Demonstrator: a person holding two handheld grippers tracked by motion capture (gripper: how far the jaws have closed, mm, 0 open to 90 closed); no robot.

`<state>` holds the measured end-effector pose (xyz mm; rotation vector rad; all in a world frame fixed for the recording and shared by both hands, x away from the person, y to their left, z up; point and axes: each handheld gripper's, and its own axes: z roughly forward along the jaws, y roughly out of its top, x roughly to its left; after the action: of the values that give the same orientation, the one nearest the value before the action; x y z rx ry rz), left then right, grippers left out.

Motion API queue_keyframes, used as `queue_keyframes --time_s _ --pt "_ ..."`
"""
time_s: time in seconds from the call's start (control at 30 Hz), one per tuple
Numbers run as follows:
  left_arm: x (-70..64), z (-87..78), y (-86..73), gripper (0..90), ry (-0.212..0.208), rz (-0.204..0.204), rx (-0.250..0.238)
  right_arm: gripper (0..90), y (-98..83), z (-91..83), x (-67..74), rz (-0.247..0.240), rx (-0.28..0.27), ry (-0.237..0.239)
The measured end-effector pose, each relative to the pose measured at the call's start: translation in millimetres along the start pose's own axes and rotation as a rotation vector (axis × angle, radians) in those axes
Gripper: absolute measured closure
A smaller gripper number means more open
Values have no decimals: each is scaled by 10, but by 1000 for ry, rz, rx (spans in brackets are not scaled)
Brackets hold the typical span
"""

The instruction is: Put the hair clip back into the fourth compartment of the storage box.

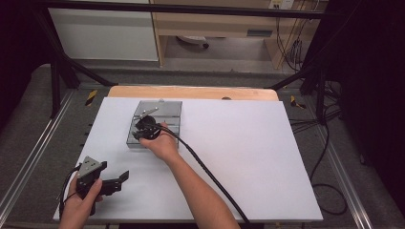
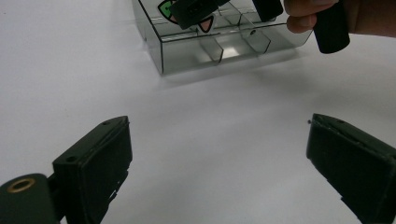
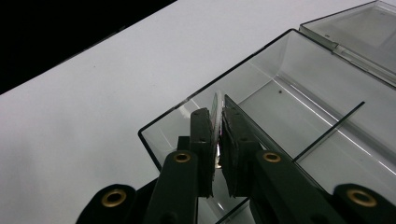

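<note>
Right gripper (image 3: 217, 140) is clamped on a thin flat disc (image 3: 216, 109), edge-up, directly above the clear box (image 3: 299, 107); left gripper (image 2: 219, 168) sits wide open, farther off.

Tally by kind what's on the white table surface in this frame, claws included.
Clear compartment box: 1
Flat disc pinched in the right claw: 1
Claws: 2, left claw open, right claw over the box
Total: 4
</note>
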<state>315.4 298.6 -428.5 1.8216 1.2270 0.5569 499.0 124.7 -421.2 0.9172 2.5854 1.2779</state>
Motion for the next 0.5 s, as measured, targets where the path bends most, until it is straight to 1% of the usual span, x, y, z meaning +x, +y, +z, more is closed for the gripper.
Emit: queue_keyframes --time_s 0.13,0.17,0.2,0.3,0.5 --pt "-2 1 0 68 -1 1 0 829 -10 15 4 0 2 -2" --pt "-2 1 0 68 -1 1 1 810 -10 16 0 -1 1 -6" --pt "-2 2 0 68 -2 0 1 792 -8 17 1 8 -1 -14" --pt "0 2 0 68 0 1 1 764 -3 2 -7 6 -4 -30" --pt "-5 6 0 68 -2 2 2 770 9 -45 -13 7 -19 -32"
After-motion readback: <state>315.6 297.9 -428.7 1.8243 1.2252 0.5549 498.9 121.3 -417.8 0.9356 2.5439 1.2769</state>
